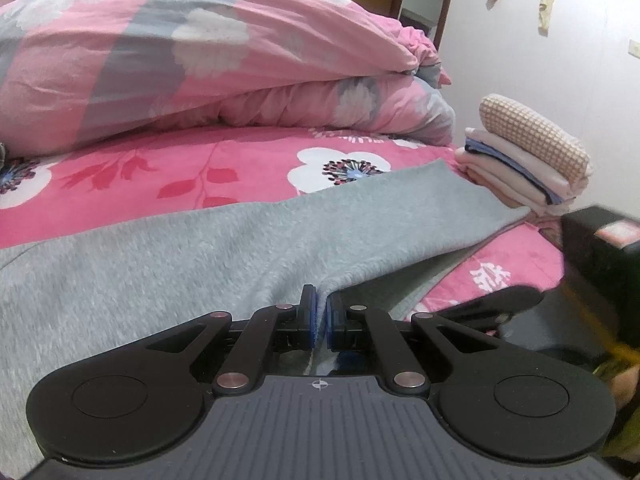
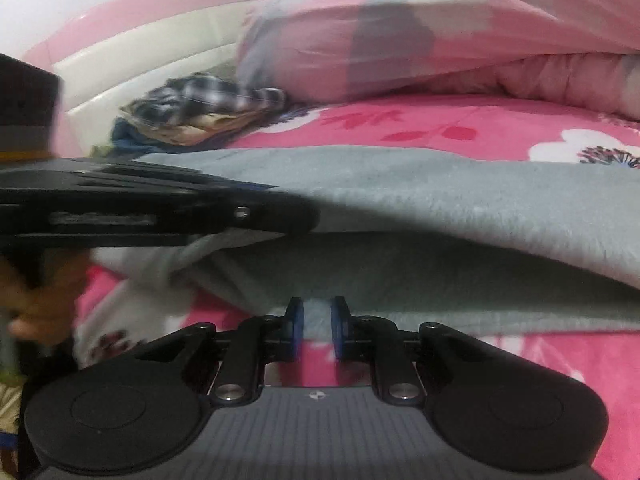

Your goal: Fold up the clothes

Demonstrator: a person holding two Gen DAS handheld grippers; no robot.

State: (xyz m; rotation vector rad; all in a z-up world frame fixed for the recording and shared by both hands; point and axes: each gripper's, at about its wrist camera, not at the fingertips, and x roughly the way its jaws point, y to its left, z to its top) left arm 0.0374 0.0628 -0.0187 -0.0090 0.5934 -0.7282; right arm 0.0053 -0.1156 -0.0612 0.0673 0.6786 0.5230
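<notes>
Left gripper (image 1: 319, 312) pinching grey garment (image 1: 224, 240) edge, lifted off bed (image 1: 160, 176). Right gripper (image 2: 317, 320) narrowed on same hem, fabric between pads; grip apparently forming. Fold step underway; next, probably carry both held edges across together.

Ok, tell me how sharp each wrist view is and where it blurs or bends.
Left wrist view: mostly sharp, the left gripper and grey garment crisp, the folded stack clear; only the right edge smears, and fisheye curves the bed. Right wrist view: softer throughout, the quilt and plaid clothes blurred, the right gripper clearer.
</notes>
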